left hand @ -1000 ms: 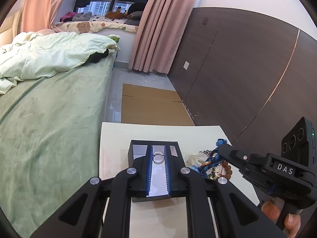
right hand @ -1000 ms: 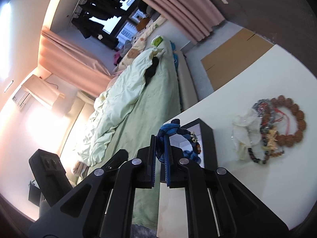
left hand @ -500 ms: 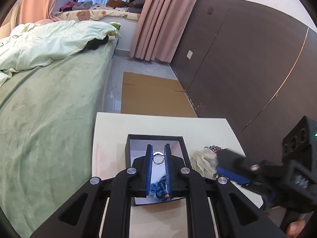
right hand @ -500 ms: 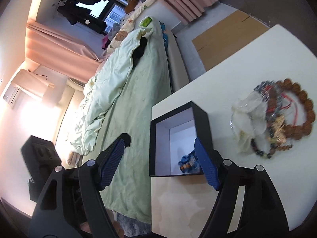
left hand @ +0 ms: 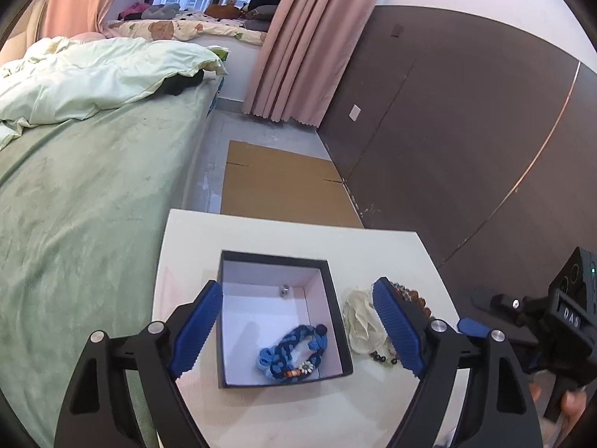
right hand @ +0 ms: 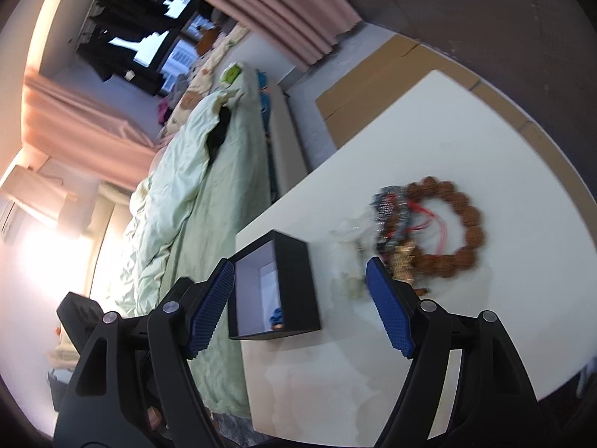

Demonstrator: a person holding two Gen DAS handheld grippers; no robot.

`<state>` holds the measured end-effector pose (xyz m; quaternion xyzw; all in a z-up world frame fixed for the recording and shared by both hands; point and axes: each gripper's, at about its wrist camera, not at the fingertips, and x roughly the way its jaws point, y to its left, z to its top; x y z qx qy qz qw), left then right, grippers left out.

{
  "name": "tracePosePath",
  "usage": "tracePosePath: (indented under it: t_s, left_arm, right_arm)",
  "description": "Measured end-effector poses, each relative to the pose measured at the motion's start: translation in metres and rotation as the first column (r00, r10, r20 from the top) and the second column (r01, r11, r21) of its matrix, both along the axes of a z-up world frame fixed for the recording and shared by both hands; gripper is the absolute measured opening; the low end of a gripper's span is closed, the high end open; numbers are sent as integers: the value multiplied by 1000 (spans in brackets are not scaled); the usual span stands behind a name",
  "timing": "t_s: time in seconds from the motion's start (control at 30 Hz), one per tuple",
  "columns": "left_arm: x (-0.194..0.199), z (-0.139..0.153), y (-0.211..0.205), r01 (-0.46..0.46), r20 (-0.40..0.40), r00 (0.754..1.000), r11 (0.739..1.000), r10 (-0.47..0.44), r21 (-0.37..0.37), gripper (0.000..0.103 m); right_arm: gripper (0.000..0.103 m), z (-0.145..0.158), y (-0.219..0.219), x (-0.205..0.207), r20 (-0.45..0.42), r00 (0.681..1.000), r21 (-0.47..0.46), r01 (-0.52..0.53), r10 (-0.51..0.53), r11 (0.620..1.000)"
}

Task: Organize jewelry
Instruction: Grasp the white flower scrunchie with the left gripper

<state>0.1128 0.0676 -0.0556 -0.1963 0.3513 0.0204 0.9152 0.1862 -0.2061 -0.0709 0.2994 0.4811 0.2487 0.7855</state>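
Observation:
A black box (left hand: pixel 337 332) with a white inside stands on the white table (left hand: pixel 283 235). In it lie a blue braided bracelet (left hand: pixel 294 351) and a small silver ring (left hand: pixel 285 290). My left gripper (left hand: pixel 294 332) is open and empty above the box. My right gripper (right hand: pixel 300 310) is open and empty, above the table between the box (right hand: pixel 294 283) and a jewelry pile. The pile holds a brown bead bracelet (right hand: pixel 462 224), dark beads with red cord (right hand: pixel 395 212) and a white cloth piece (left hand: pixel 360 321).
A bed with a green sheet (left hand: pixel 74 201) runs along the table's left side. A cardboard sheet (left hand: pixel 280 190) lies on the floor beyond the table. A dark wall panel (left hand: pixel 466 142) stands to the right. The right gripper's body (left hand: pixel 552 321) shows at the left wrist view's right edge.
My left gripper opened and the ring it held now lies in the box. My right gripper opened, dropped the blue bracelet into the box and drew back to the right.

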Motion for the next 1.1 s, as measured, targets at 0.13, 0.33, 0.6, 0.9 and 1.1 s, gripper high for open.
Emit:
tracePosePath:
  t_s: [0.13,0.33,0.6,0.9,1.1]
  left_arm:
    - [0,-2,-16,31,-11,999,999,-31,34,80]
    - [4,-4,-47,87,-25,996,993,-85,78,67]
    - [23,-20,-83,170,-87,983,983,-164,65,43]
    - [49,-43,-112,239,-150,962,969,-229,58,37]
    - [65,-59,-120,260,-190,951,964,-245,58,37]
  right_arm:
    - [74,-4,-21,-3,-22,999,-27,42,-43,999]
    - [74,-21,-43,-1,-104,989,-60,102,-108,993]
    - [74,-38,-59,2,-189,970,-31,147,-151,989]
    - [60,-49,-65,15,-232,954,-40,184,-188,982]
    - [49,-49,-50,31,-219,965,-33,140,-144,990]
